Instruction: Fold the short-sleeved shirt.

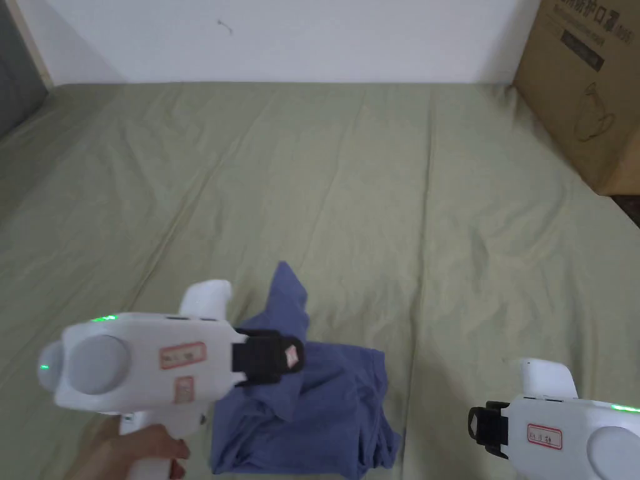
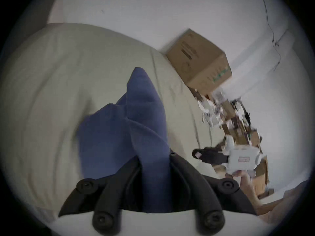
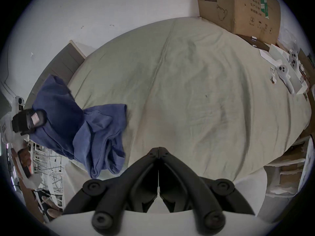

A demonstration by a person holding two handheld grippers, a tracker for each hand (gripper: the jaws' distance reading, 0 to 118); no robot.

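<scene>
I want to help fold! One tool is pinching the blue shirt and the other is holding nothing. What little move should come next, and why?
Probably bring the right tool over to grab the blue shirt. It is shut and empty, while the left tool lifts one bunched part and the rest lies crumpled on the bed sheet.

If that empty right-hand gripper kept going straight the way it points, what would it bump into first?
Probably the blue shirt. In the head view the right gripper points left, toward the shirt held by the left gripper; only green sheet lies between. Height is uncertain.
</scene>
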